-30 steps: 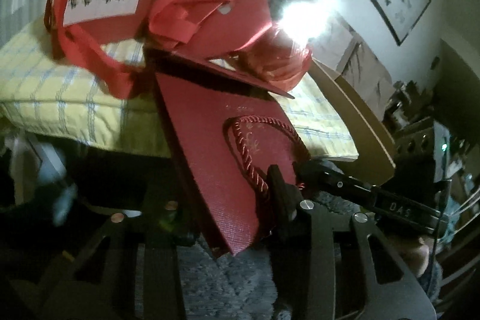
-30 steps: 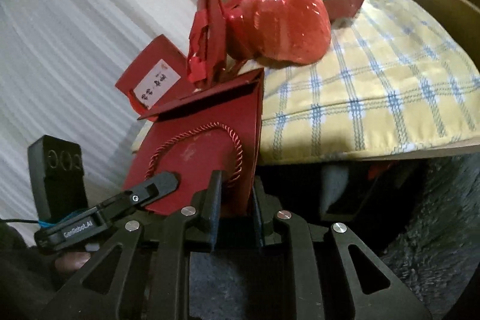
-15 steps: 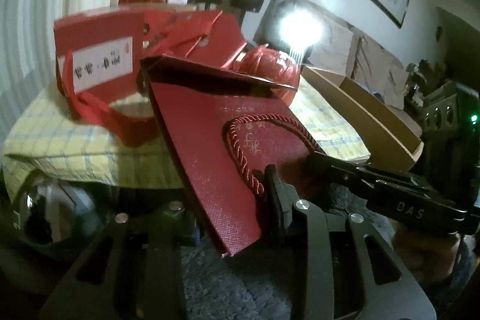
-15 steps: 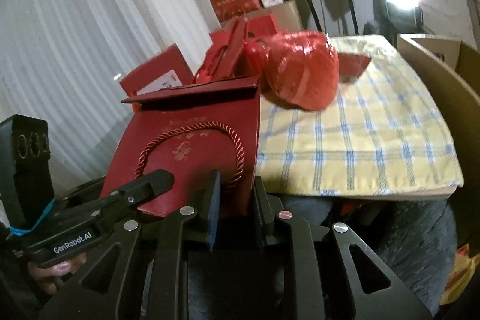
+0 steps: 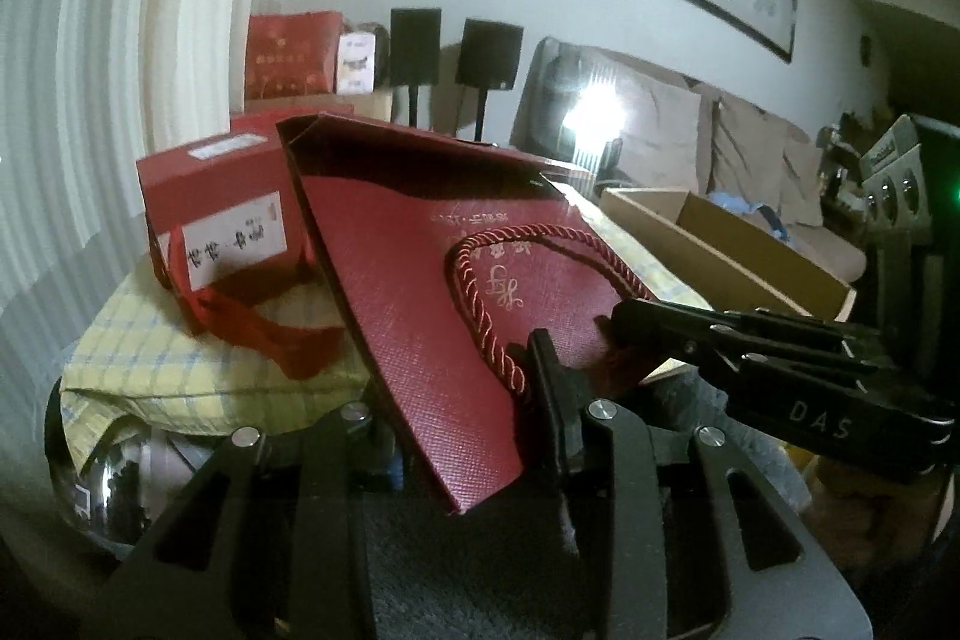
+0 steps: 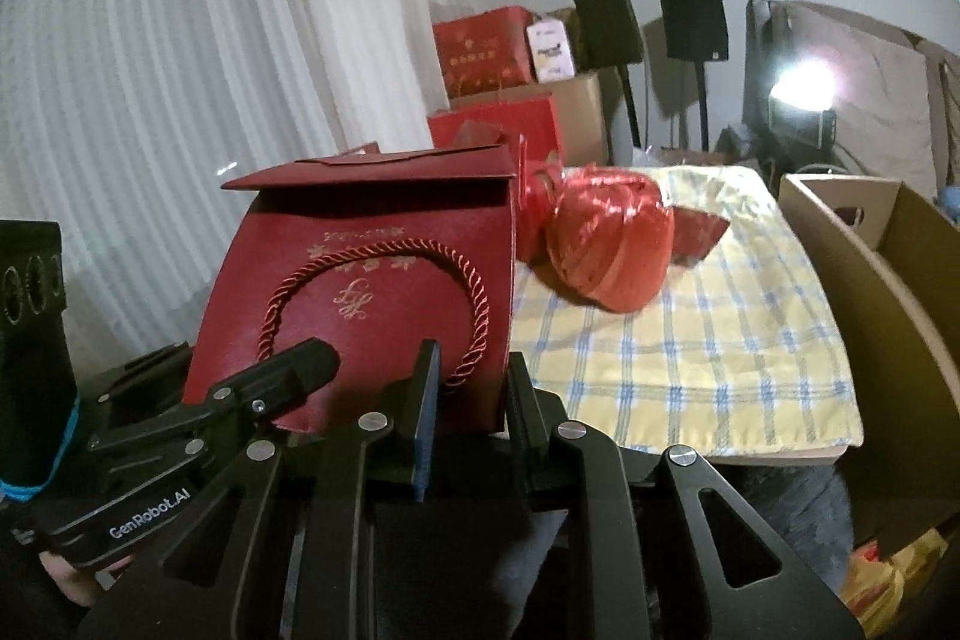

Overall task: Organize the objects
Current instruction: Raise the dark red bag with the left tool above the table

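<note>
Gift bag point(image 6: 384, 280) lifted higher (both grippers clamping it).

Black left gripper point(image 5: 456, 388) and right gripper point(image 6: 468, 400), silver screws, white lettering.

The dark red gift bag point(image 6: 372, 280) is stiff paper with a fine pebbled, matt grain, gold print and a twisted cord handle point(image 6: 474, 304). The red ball point(image 6: 612, 244) is wound in glossy, crinkled ribbon. The checked cloth point(image 6: 708, 340) looks soft and woven. The cardboard box point(image 6: 870, 280) is plain matt brown. Both grippers are matt black with bright metal screws.
</note>
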`<move>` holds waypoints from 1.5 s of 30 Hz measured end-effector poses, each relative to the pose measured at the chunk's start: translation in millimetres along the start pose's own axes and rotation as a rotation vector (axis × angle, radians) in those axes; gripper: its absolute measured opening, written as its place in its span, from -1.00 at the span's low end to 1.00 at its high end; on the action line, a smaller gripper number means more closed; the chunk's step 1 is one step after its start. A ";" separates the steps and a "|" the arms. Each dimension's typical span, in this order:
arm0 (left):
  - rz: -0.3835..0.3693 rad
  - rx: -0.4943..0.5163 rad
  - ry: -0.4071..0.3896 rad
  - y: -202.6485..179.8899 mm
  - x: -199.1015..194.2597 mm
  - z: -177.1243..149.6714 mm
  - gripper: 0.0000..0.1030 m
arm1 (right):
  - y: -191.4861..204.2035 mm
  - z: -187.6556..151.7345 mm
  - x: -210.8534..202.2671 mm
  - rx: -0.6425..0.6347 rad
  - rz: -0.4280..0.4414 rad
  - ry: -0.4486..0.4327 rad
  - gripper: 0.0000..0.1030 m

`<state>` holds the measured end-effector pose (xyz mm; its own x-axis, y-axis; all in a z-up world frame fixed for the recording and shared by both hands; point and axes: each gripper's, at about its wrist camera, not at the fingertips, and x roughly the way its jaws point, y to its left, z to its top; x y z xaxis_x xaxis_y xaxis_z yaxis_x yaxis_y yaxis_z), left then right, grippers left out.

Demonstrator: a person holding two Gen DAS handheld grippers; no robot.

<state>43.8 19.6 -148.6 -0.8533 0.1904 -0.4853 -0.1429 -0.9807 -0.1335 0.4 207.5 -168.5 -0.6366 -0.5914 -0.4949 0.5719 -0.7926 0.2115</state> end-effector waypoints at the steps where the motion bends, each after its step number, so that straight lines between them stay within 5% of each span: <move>1: -0.001 -0.001 -0.009 -0.2 -2.5 1.5 -0.41 | 1.9 0.5 -2.8 -0.008 -0.006 -0.008 -0.61; 19: -0.030 0.104 -0.207 -13.9 -49.7 37.7 -0.41 | 32.4 29.5 -62.6 -0.117 -0.074 -0.187 -0.60; 45: 0.014 0.056 -0.273 -38.1 -22.3 86.4 -0.42 | 3.0 77.5 -70.3 -0.294 -0.065 -0.239 -0.60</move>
<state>24.9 48.8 -58.0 -0.9578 0.1651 -0.2353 -0.1510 -0.9855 -0.0770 6.8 235.2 -67.7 -0.7595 -0.5865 -0.2813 0.6281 -0.7738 -0.0822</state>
